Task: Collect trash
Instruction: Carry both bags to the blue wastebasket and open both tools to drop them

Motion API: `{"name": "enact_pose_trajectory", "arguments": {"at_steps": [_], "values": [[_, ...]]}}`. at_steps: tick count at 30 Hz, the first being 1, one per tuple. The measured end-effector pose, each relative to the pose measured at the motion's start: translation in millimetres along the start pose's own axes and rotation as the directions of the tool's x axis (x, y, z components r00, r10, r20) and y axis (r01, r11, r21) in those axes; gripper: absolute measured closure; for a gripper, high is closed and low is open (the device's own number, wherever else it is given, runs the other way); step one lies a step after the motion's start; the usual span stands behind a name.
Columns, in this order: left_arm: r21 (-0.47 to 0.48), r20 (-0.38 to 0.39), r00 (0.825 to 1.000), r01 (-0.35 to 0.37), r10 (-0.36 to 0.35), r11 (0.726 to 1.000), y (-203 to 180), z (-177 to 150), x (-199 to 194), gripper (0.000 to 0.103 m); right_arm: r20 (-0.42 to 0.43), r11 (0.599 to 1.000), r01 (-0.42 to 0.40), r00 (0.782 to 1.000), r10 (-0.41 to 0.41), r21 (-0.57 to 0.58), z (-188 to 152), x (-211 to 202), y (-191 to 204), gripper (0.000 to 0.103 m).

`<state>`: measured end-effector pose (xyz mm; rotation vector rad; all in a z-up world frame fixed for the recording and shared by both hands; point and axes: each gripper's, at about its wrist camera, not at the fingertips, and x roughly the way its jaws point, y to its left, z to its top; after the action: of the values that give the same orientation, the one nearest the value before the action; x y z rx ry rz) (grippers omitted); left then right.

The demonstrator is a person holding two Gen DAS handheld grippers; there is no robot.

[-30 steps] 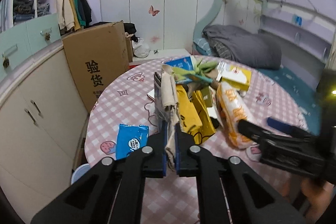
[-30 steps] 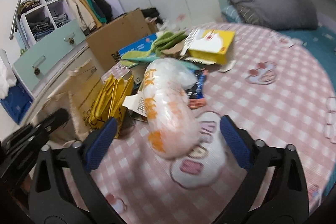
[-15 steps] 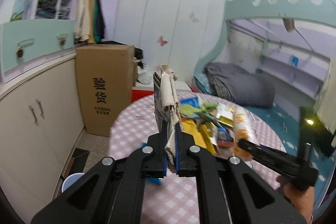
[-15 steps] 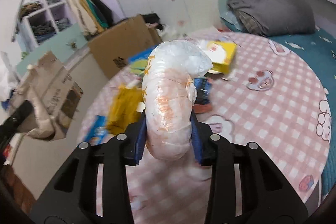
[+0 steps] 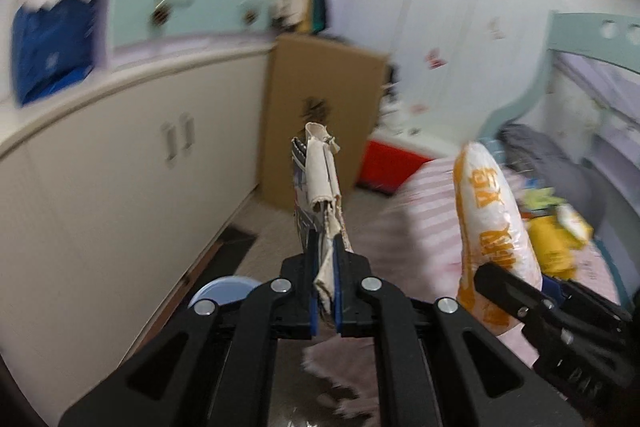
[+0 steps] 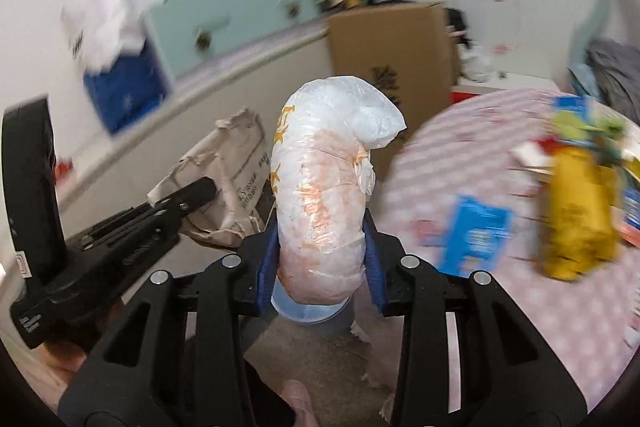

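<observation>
While both grippers hang off the table (image 6: 500,291) edge, each carries 1 piece of trash. Left gripper (image 5: 325,291): jaws clamped on a flattened paper bag (image 5: 322,179), pinched at its lower edge so it stands upright. Right gripper (image 6: 320,259): jaws closed around a stuffed plastic bag (image 6: 324,187), gripped low on its bulk. A blue bin (image 6: 310,311) sits on the floor beside the table, directly under the plastic bag; judged the drop target. Blue packet (image 6: 474,239) and yellow bag (image 6: 576,223) lie on the table, uncollected.
</observation>
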<state>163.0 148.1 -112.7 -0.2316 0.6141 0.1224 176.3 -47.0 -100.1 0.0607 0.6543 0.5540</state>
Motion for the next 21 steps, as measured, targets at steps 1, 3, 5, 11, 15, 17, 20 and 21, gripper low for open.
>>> {"name": "enact_pose_trajectory", "arguments": {"at_steps": [1, 3, 5, 11, 15, 17, 20, 21], "values": [[-0.008, -0.019, 1.000, -0.021, 0.020, 1.000, 9.7, -0.6, 8.6, 0.097, -0.026, 1.000, -0.018, 0.999, 0.018, -0.019, -0.7, 20.5, 9.5, 0.066], [-0.030, -0.086, 0.994, -0.075, 0.072, 0.997, 33.8, -5.3, 36.2, 0.097, -0.071, 0.998, -0.031, 0.997, 0.028, -0.047, -3.0, 56.1, 23.8, 0.066], [-0.047, -0.134, 0.986, -0.105, 0.098, 0.993, 54.6, -9.6, 57.9, 0.097, -0.115, 0.997, -0.033, 0.993, 0.024, -0.073, -5.5, 94.2, 36.3, 0.066], [-0.069, -0.210, 0.965, -0.173, 0.155, 0.983, 102.5, -8.1, 129.6, 0.097, -0.185, 0.998, -0.013, 0.983, 0.001, -0.068, -14.8, 178.8, 39.0, 0.066], [-0.054, -0.221, 0.951, -0.234, 0.217, 0.971, 114.1, -4.8, 168.1, 0.089, -0.204, 0.999, 0.004, 0.979, -0.015, -0.054, -18.0, 217.2, 34.9, 0.066], [-0.058, -0.238, 0.946, -0.241, 0.221, 0.969, 119.9, -6.4, 182.2, 0.066, -0.223, 1.000, 0.001, 0.975, -0.008, -0.030, -23.4, 229.7, 34.8, 0.066], [-0.065, -0.235, 0.943, -0.257, 0.236, 0.964, 126.6, -12.1, 190.0, 0.044, -0.246, 1.000, 0.000, 0.969, -0.005, -0.020, -26.7, 241.7, 34.3, 0.066], [-0.060, -0.238, 0.941, -0.262, 0.241, 0.963, 127.2, -15.1, 190.0, 0.043, -0.253, 1.000, -0.005, 0.968, 0.000, -0.017, -28.0, 245.0, 35.5, 0.066]]}}
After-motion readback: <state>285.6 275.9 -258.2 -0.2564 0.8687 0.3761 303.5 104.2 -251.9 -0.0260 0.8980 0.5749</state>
